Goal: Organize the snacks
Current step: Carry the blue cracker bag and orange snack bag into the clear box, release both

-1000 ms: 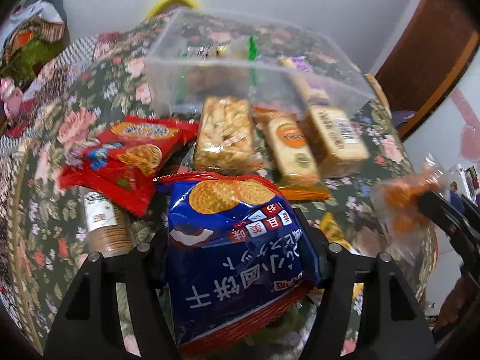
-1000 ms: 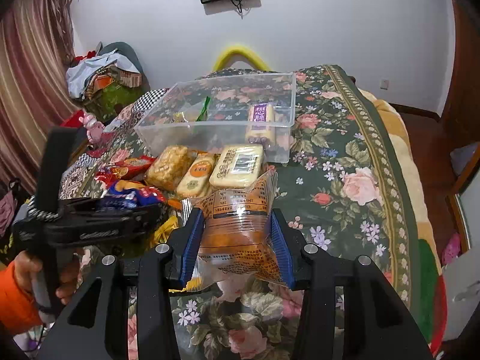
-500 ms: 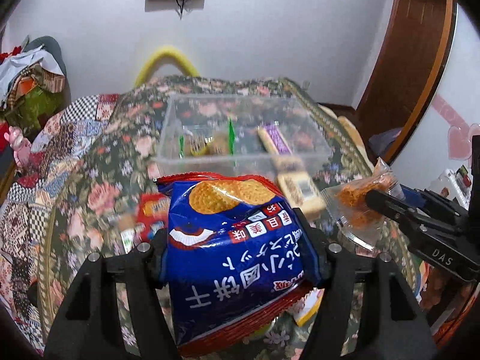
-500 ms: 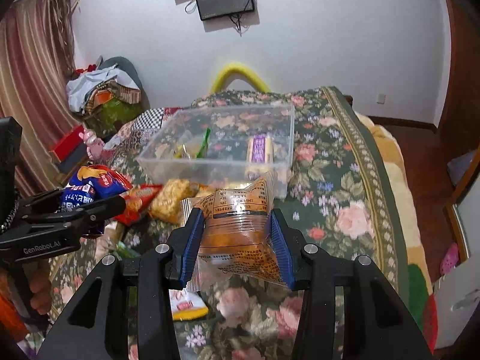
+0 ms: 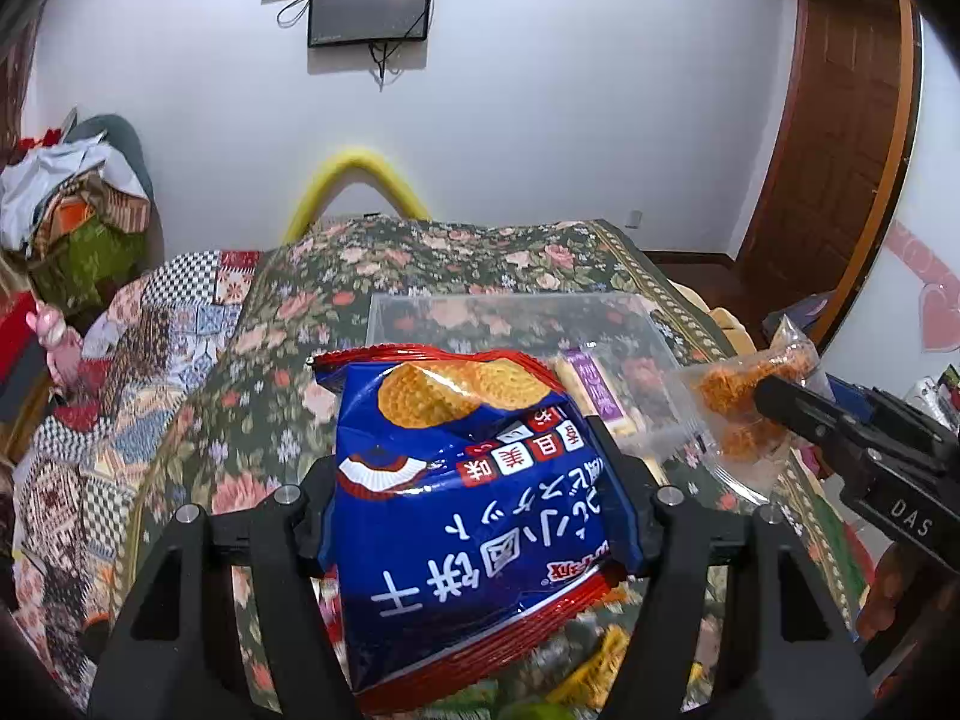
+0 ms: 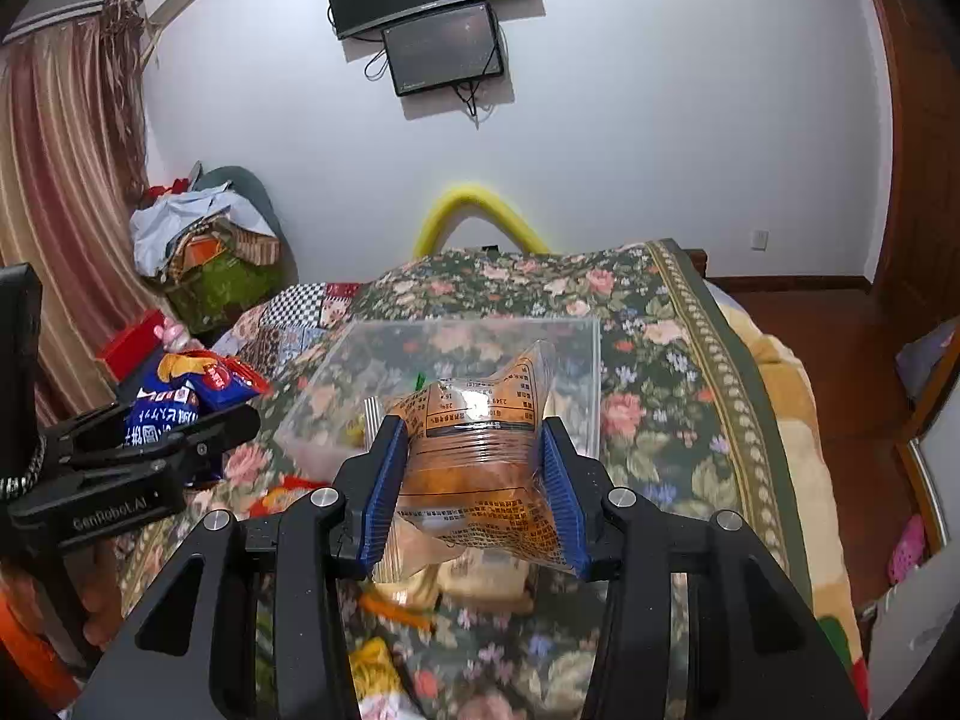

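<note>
Both grippers sit higher than a second ago: the loose snacks that filled the foreground then have dropped to the bottom edge, and the wall with its screens [image 5: 369, 6] now fills the top of both views. The bin [image 5: 510, 324] lies lower in the picture, straight ahead on the floral bedspread [image 5: 420, 252].

The left gripper [image 5: 474, 498] is clamped on a blue biscuit bag [image 5: 468, 516], which stands upright between the jaws, its red top edge in front of the bin's near wall. A purple bar [image 5: 591, 387] lies inside the bin.

The right gripper [image 6: 474, 480] squeezes a clear pouch [image 6: 480, 462] of orange snacks between its blue pads [image 6: 384, 486]; the pouch hangs in the air before the bin's near side, not in it.

A few packets [image 6: 486, 585] lie blurred on the bedspread below.
</note>
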Available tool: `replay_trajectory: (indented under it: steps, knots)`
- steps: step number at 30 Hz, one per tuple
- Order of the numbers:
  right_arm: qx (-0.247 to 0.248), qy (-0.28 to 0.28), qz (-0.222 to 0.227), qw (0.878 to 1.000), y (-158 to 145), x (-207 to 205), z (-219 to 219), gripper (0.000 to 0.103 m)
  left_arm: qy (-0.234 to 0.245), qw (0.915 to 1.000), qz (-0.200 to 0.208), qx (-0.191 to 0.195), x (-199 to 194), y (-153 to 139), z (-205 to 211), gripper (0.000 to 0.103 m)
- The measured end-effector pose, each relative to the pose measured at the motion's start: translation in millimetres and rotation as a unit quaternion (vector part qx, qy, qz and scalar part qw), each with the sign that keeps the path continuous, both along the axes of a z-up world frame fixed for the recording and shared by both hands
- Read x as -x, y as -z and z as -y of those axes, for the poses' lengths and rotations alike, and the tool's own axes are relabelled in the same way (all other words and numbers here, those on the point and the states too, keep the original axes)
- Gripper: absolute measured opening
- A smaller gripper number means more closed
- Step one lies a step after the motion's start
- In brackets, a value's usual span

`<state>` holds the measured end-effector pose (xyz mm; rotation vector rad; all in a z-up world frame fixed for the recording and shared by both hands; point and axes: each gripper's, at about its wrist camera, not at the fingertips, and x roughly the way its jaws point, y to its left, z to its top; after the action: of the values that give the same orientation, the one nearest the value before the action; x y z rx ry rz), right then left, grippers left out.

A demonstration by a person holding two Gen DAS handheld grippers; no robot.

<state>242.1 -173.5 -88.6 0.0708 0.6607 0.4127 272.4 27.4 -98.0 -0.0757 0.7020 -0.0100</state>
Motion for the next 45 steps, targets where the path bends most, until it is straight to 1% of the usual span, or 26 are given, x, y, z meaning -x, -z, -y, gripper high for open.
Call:
replay_trajectory:
  steps: [5, 10, 16, 20, 24, 27, 31, 35, 36, 40, 43, 45]
  knots:
    - [0.001, 0.009, 0.000, 1.000, 5.0, -22.8, -8.2, 0.042, 0.004, 0.9996, 0.016, -0.021, -20.6, -1.8, 2.2, 0.066]
    - [0.011, 0.010, -0.007, 1.000, 16.8, -46.2, -18.7, 0.042, 0.006, 0.9998, 0.011, -0.015, -50.7, 5.4, -1.2, 0.066]
    - [0.023, 0.007, -0.022, 0.999, 32.3, -68.8, -29.9, 0.042, -0.003, 0.9998, -0.013, 0.011, -90.3, 22.7, -15.1, 0.066]
    - [0.029, 0.005, -0.037, 0.999, 42.1, -86.5, -40.0, 0.042, -0.015, 0.9996, -0.024, 0.000, -110.1, 36.3, -20.6, 0.066]
    - [0.044, 0.002, -0.052, 0.998, 52.6, -101.6, -49.9, 0.042, -0.025, 0.9989, -0.038, 0.008, -129.6, 49.3, -28.2, 0.066]
    - [0.051, -0.002, -0.065, 0.997, 59.5, -110.2, -55.8, 0.042, -0.029, 0.9981, -0.053, 0.007, -145.2, 59.1, -30.6, 0.066]
    - [0.037, -0.003, -0.088, 0.995, 69.5, -117.5, -56.9, 0.042, -0.031, 0.9969, -0.072, -0.001, -157.5, 72.3, -30.4, 0.067]
    - [0.047, -0.004, -0.095, 0.994, 78.5, -119.1, -62.9, 0.042, -0.026, 0.9958, -0.088, 0.004, -162.6, 83.5, -30.3, 0.067]
    - [0.049, -0.005, -0.097, 0.994, 80.6, -120.0, -63.6, 0.042, -0.026, 0.9957, -0.089, 0.003, -163.4, 84.7, -30.3, 0.067]
    - [0.051, -0.006, -0.101, 0.994, 86.0, -122.7, -64.3, 0.043, -0.031, 0.9957, -0.084, -0.025, -165.1, 86.7, -26.5, 0.067]
    - [0.044, -0.006, -0.106, 0.993, 87.3, -124.7, -63.3, 0.046, -0.031, 0.9955, -0.085, -0.028, -165.3, 86.6, -27.4, 0.068]
    - [0.042, -0.001, -0.105, 0.994, 86.8, -125.0, -61.4, 0.047, -0.029, 0.9956, -0.086, -0.021, -164.1, 85.4, -29.2, 0.071]
